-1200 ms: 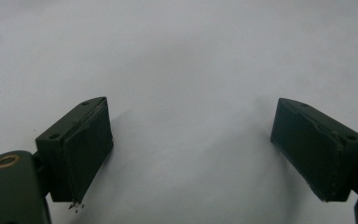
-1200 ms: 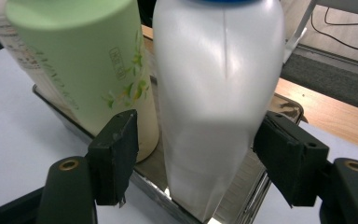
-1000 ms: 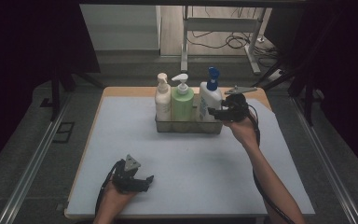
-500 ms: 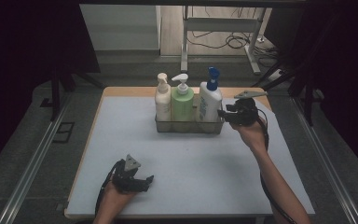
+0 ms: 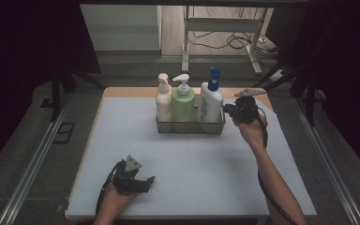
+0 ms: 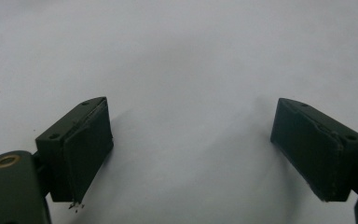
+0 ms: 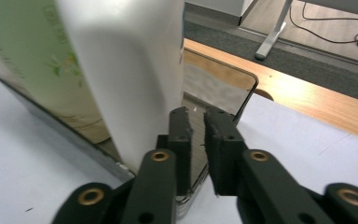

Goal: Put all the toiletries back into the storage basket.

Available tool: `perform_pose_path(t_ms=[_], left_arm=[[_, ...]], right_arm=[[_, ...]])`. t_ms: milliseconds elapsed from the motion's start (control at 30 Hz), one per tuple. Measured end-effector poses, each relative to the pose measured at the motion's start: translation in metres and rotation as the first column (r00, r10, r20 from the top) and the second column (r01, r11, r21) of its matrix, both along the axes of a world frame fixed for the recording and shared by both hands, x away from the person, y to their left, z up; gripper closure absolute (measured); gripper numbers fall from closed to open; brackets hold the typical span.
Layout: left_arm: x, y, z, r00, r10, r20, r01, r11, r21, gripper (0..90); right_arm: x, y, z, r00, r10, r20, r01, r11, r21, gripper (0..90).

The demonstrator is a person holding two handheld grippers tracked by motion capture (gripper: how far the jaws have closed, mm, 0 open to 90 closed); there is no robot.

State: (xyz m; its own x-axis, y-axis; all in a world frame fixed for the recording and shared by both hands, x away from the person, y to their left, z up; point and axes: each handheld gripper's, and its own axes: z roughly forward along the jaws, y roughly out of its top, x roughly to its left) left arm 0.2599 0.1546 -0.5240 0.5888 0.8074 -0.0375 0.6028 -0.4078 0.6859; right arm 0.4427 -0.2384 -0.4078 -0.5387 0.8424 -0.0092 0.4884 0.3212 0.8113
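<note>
Gripping the end wall of the wire basket [image 5: 191, 127] w/ the right gripper [image 5: 228, 111], centre-right of the high view.

Right gripper [image 7: 196, 140] had just been closing; its jaws were clamped on the thin metal wall of the basket [image 7: 223, 79], right beside the white bottle [image 7: 130, 70]. Basket sat at the back-middle of the white mat [image 5: 192, 178], holding 3 pump bottles: cream [image 5: 163, 101], green [image 5: 183, 103], white w/ blue pump [image 5: 209, 101]. Left gripper [image 5: 140, 180] rested lower left, jaws released, nothing btwn them [image 6: 191, 144]. Step looked like the grab before a pull or slide; next move prob. needs a low, steady drag so the tall bottles don't tip. Hard to tell how deep the pads bit; the basket's far side was hidden behind the bottles, labels too blurred to read.
</note>
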Motion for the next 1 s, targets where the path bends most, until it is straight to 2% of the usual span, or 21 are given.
perform_pose_path(t_ms=[167,300,500,800,1000], left_arm=[[0.0,0.0,0.0,1.0,0.0,0.0,0.0,1.0,0.0,12.2],[0.0,0.0,0.0,1.0,0.001,0.0,-0.001,1.0,-0.002,12.2],[0.0,0.0,0.0,1.0,0.0,0.0,0.0,1.0,0.0,12.2],[0.0,0.0,0.0,1.0,0.001,0.0,-0.001,1.0,-0.002,12.2],[0.0,0.0,0.0,1.0,0.001,-0.001,-0.001,1.0,-0.002,12.2]], right_arm=[[0.011,0.004,-0.004,0.9999,-0.007,-0.007,0.007,1.0,-0.003,88.9],[0.02,0.007,-0.009,0.9997,-0.003,-0.022,0.002,0.9999,-0.017,89.1],[0.032,0.009,-0.022,0.9985,0.018,-0.052,-0.018,0.9998,-0.012,88.9],[0.042,0.011,-0.036,0.9952,0.026,-0.095,-0.024,0.9994,0.025,88.7],[0.045,0.012,-0.042,0.9929,0.027,-0.116,-0.024,0.9995,0.022,88.9]])
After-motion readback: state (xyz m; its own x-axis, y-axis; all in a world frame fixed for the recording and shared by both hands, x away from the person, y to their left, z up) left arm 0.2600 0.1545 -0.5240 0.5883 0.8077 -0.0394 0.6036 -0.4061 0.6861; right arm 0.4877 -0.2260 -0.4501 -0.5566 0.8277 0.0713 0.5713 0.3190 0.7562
